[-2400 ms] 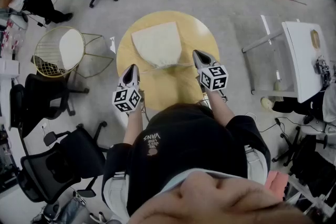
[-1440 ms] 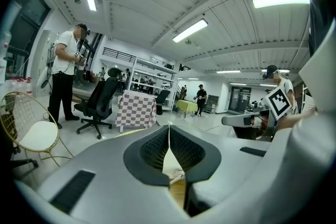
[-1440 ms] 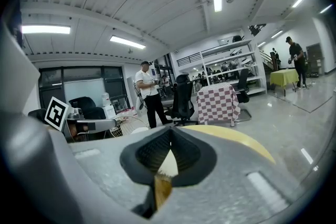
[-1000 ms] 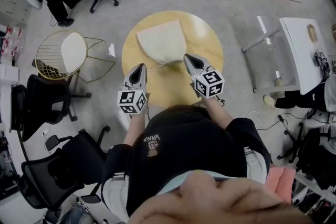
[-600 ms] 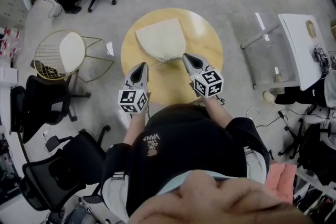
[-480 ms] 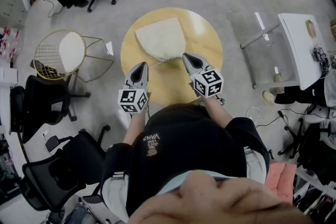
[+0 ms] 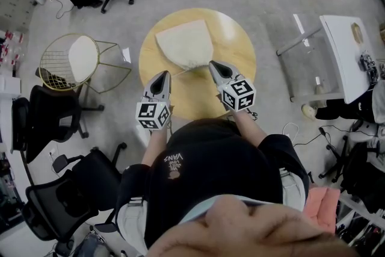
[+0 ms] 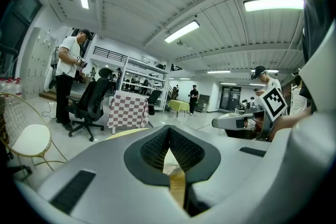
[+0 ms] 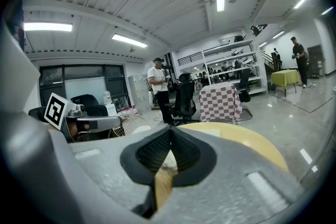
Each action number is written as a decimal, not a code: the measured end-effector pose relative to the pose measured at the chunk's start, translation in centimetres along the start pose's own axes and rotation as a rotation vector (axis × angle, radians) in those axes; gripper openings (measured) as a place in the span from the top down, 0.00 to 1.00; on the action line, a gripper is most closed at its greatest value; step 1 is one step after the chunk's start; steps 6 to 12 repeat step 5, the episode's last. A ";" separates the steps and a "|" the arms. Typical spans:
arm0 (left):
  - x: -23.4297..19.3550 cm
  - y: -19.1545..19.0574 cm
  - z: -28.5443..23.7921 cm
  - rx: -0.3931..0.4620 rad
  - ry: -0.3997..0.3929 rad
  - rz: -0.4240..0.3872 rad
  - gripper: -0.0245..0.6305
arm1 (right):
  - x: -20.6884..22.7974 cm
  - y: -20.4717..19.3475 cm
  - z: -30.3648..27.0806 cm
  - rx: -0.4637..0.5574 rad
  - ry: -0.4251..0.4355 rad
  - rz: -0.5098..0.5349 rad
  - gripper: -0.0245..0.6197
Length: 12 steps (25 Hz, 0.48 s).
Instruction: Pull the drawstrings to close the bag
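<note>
- The bag (image 7: 185, 42) lies flat on the far half of the table (image 7: 237, 78), narrow end toward the person.
- It looks like soft, light cloth (likely to slide if tugged), so take the cords at that end and pull them apart evenly.
- The left gripper (image 7: 162, 76) and right gripper (image 7: 214, 65) flank that end, jaws closed.
- The head view gives the layout.
- The gripper views show the tips meeting; no view shows the cords clearly.

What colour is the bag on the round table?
Plain cream-white, no pattern. The bag shows best in the head view, lying on the round table.
</note>
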<state>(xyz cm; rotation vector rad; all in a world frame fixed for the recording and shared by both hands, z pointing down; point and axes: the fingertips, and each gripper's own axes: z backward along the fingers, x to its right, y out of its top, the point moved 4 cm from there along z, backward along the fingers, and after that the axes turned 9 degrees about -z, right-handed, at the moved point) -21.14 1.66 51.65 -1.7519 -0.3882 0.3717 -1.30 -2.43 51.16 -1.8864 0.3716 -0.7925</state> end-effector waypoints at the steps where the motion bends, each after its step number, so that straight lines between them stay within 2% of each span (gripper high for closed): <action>1: 0.1 0.0 0.0 0.000 0.000 0.000 0.95 | 0.1 0.0 0.1 0.000 0.000 0.000 0.97; 12: 0.5 0.1 0.0 -0.001 0.001 0.002 0.95 | 0.2 0.1 0.4 -0.001 -0.002 0.002 0.97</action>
